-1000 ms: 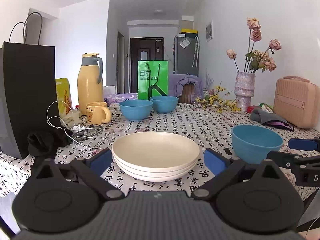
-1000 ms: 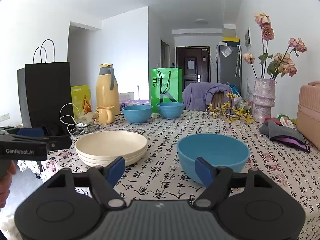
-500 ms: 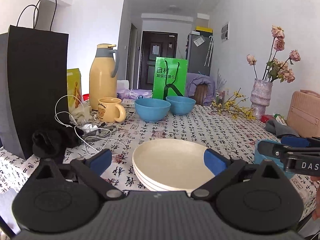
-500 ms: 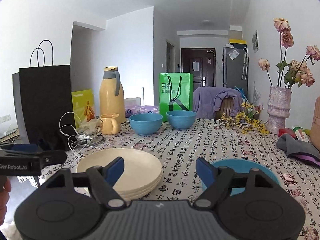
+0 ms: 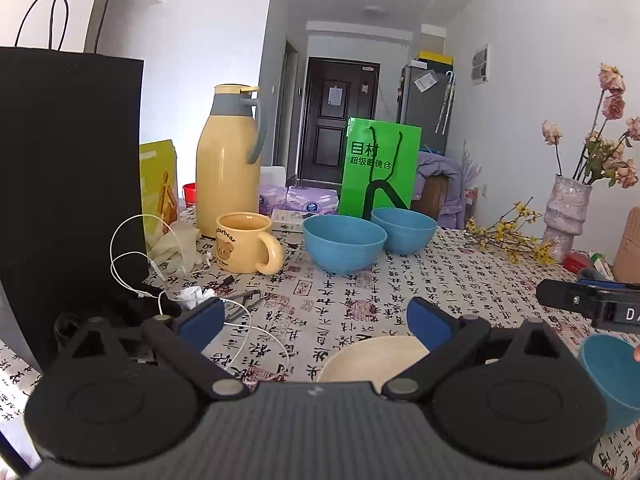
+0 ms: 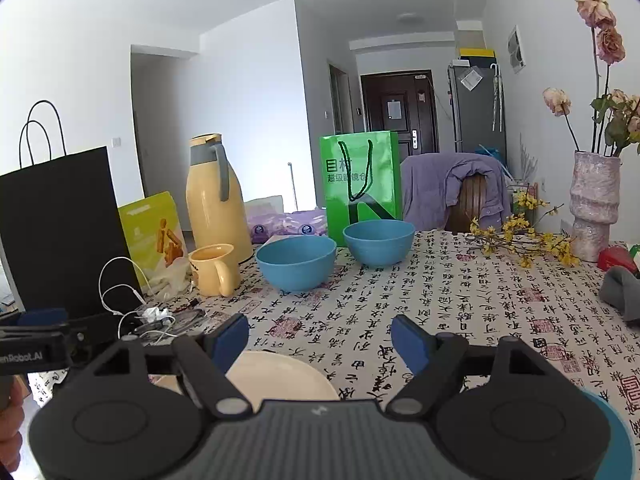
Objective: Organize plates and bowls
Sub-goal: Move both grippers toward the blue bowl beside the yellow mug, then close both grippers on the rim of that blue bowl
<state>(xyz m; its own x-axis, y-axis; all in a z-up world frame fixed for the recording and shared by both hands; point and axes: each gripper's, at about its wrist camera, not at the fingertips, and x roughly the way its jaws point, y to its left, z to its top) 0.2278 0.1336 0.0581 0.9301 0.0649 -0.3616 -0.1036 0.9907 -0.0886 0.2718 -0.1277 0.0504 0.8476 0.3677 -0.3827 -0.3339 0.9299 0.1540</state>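
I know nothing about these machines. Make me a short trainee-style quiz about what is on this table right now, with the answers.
1. True or false: the left tongs are clamped on the stack of cream plates.
2. How many blue bowls stand side by side in front of the green paper bag?
3. Multiple choice: the yellow bear mug sits nearest to A) the flower vase, B) the yellow thermos jug, C) the purple jacket on the chair.

Key
1. False: both the left tongs and the right tongs stand open and hold nothing.
2. Two: the nearer blue bowl and the farther blue bowl.
3. B.
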